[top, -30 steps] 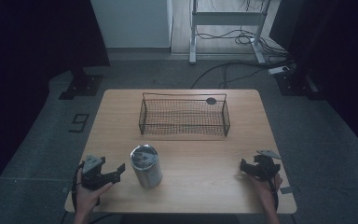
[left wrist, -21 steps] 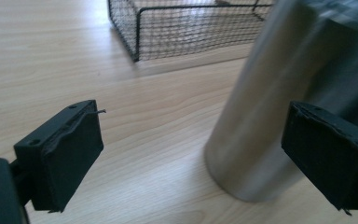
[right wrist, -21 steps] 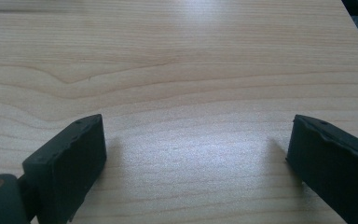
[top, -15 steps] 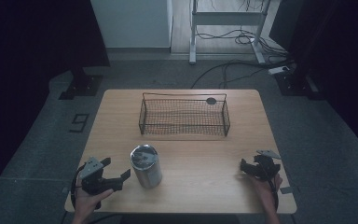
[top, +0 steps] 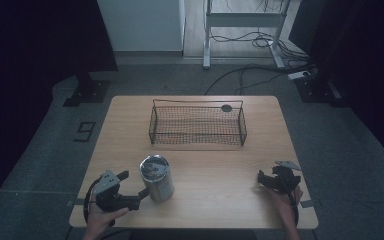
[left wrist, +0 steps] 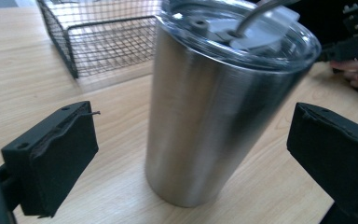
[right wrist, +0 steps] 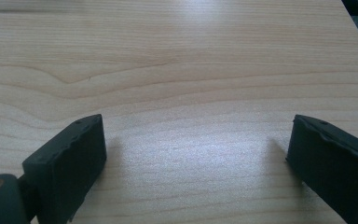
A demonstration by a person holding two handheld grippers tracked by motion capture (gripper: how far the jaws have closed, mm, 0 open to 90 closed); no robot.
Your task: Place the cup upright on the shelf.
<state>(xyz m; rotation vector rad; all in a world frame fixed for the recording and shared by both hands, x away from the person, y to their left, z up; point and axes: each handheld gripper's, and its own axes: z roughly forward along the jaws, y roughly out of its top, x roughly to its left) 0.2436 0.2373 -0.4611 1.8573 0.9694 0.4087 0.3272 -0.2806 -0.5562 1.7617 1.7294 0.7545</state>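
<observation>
A steel tumbler [top: 156, 177] with a clear lid stands upright on the wooden table [top: 220, 165], near its front left. My left gripper [top: 132, 184] is just left of it and points at it. In the left gripper view the tumbler [left wrist: 205, 121] rises in the gap of my left gripper [left wrist: 193, 154]. The jaws have just been opening and stand wide, and neither pad [left wrist: 51, 154] touches the steel. My right gripper [top: 264, 181] rests at the front right of the table. In its own view, my right gripper [right wrist: 196, 158] is open over bare wood.
A black wire basket [top: 197, 125] stands at the back middle of the table, also seen in the left gripper view behind the tumbler [left wrist: 98, 42]. A small dark round disc [top: 226, 108] lies by its far right corner. Cables and stand legs cross the floor beyond the table.
My left gripper has moved right toward the tumbler and lifted a little, and its jaws have spread wider. The right gripper has stayed in place.
</observation>
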